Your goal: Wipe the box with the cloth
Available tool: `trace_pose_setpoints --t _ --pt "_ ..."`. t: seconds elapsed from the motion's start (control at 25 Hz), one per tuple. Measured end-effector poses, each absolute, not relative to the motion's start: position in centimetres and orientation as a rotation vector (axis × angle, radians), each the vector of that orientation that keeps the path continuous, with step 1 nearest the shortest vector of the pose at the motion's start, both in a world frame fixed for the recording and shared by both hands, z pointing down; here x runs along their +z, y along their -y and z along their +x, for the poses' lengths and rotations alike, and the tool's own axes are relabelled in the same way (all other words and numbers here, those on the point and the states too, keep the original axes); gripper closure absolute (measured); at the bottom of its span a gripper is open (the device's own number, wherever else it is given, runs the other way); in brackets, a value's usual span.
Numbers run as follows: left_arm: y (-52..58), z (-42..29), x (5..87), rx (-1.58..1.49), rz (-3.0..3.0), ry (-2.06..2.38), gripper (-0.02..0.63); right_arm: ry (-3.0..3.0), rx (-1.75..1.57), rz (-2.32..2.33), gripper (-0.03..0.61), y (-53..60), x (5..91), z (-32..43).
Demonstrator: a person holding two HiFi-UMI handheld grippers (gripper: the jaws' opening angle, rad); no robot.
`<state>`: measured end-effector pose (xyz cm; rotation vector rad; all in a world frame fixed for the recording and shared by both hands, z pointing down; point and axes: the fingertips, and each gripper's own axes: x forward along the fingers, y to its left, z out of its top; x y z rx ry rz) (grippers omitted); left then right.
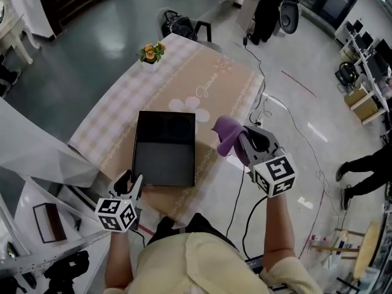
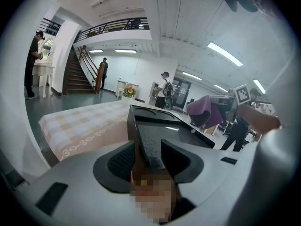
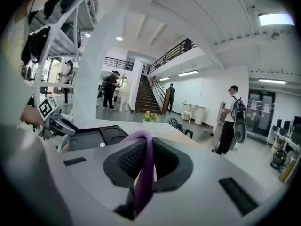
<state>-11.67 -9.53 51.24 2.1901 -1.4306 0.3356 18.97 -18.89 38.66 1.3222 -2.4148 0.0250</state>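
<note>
Left claw (image 1: pixel 132 182) clamps near-left corner of flat black box (image 1: pixel 164 149); my right claw (image 1: pixel 240 141) pinches purple cloth (image 1: pixel 224 128), right of box. Next, I judge: cloth onto box.

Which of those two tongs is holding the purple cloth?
The right tongs, to the right of the black box, pinch the purple cloth. The left tongs instead clamp the box's near end.

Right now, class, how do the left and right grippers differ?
The left gripper clamps the black box's near edge; the right gripper pinches the purple cloth. The left gripper's jaws stand wider than the right gripper's. Both are shut on something.
</note>
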Motion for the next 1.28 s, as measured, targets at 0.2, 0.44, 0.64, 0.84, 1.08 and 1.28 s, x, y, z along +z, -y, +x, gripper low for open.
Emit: trace_pose_setpoints --t 0.2,0.44,0.64,0.84,1.08,1.28 --pt "9.7 -11.2 51.3 0.33 2.184 1.422 0.439 2.373 0.023 1.334 0.531 21.5 40.9 18.1" --pt "9.8 -11.2 51.5 0.317 2.17 1.439 0.439 2.272 -0.115 1.283 0.531 23.9 44.0 14.8" --pt "10.0 -11.2 51.4 0.3 2.157 1.452 0.439 2.271 -0.057 1.405 0.531 25.8 46.1 12.6" --pt "10.2 -11.1 51.5 0.297 2.155 1.45 0.439 2.445 0.235 1.267 0.531 25.8 48.9 9.6" --pt "10.2 -11.2 51.6 0.283 2.148 1.463 0.439 2.501 0.345 1.168 0.531 24.3 49.4 8.6" --pt "10.3 -11.3 51.9 0.283 2.144 1.46 0.439 2.508 0.37 1.132 0.531 22.7 49.5 8.5"
